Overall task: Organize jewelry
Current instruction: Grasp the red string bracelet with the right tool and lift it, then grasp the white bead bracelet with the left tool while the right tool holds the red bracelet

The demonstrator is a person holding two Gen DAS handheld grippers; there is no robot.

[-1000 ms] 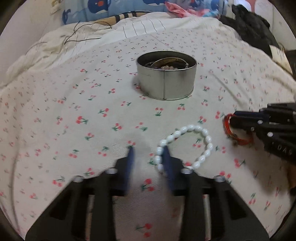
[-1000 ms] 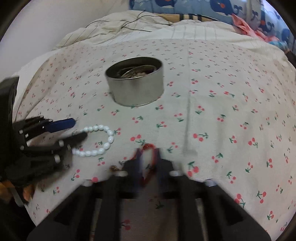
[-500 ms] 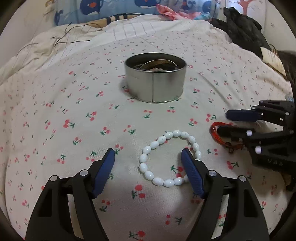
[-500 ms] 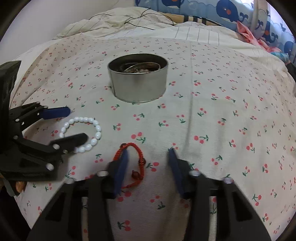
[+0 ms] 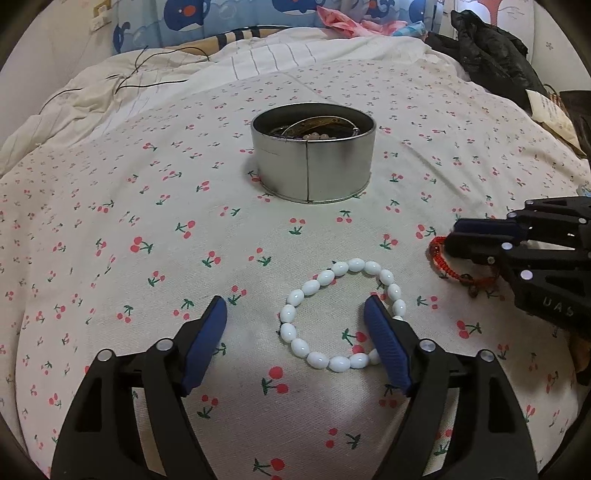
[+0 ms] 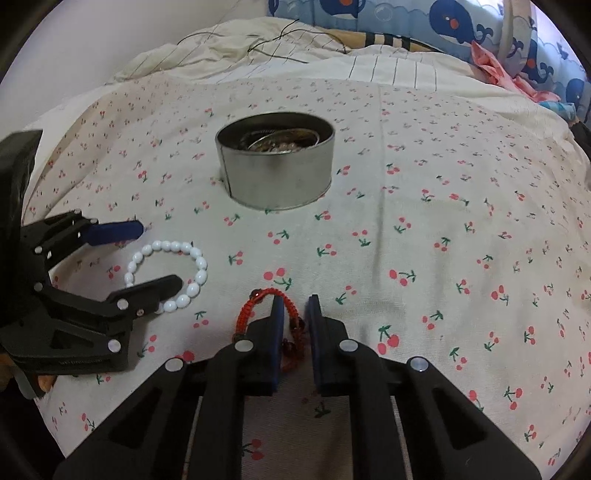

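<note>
A white bead bracelet [image 5: 341,315] lies flat on the cherry-print bedsheet. My left gripper [image 5: 295,325] is wide open over it; its right finger rests inside the ring, its left finger stands clear to the left. The bracelet also shows in the right wrist view [image 6: 173,269]. A red cord bracelet [image 6: 264,308] lies by my right gripper [image 6: 295,308], whose jaws are nearly closed around the cord's right side. It shows under that gripper in the left wrist view [image 5: 443,264]. A round metal tin [image 5: 313,162] holding several pieces of jewelry stands beyond both.
The tin also shows in the right wrist view [image 6: 275,162]. A thin black cable [image 5: 147,75] lies on the crumpled quilt at the back. Dark clothing [image 5: 491,62] is piled at the far right. A whale-print pillow [image 6: 461,29] lines the headboard.
My left gripper opened wide and let go of the white bracelet, which now lies flat. My right gripper opened, then narrowed again around the red cord bracelet.
</note>
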